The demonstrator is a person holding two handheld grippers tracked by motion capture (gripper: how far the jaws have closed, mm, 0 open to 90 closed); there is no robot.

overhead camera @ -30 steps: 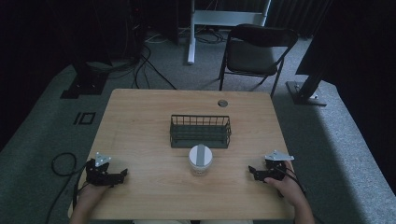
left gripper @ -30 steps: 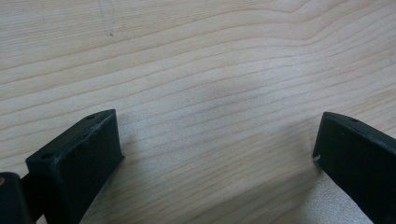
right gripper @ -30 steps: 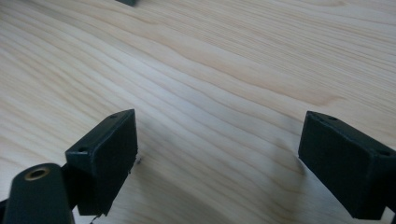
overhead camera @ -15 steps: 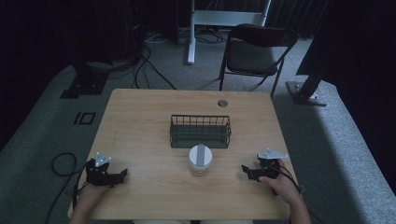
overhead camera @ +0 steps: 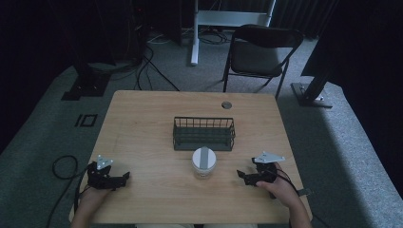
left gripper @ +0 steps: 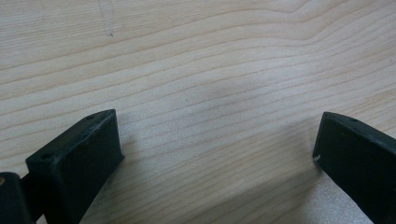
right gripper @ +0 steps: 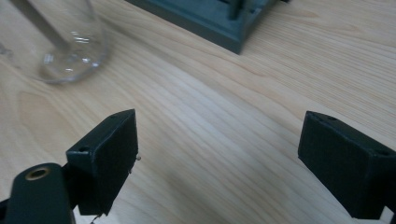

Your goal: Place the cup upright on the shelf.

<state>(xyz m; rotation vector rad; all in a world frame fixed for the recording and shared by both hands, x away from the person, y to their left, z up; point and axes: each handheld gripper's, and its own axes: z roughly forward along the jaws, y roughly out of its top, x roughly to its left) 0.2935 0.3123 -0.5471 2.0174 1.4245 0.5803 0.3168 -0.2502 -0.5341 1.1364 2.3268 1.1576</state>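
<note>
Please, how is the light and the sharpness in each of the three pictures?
High view: dim overall, dark room behind, table moderately lit, everything soft. Left gripper view: bright, wood grain sharp, the left tongs cast a soft shadow. Right gripper view: the glass jar and basket are blurred, glare on the glass.

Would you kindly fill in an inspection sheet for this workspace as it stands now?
Surface: wooden table, grommet near far edge.
Job's things: clear jar, white lid with grey strip, upright, in front of the wire basket.
Clutter: nothing seen.
Grippers: left gripper open, holding nothing; right gripper open, holding nothing, pointing toward the jar.
Cables: gripper cable loops off the left edge; more on the floor.
Surroundings: folding chair, grey carpet, dark stands.
</note>
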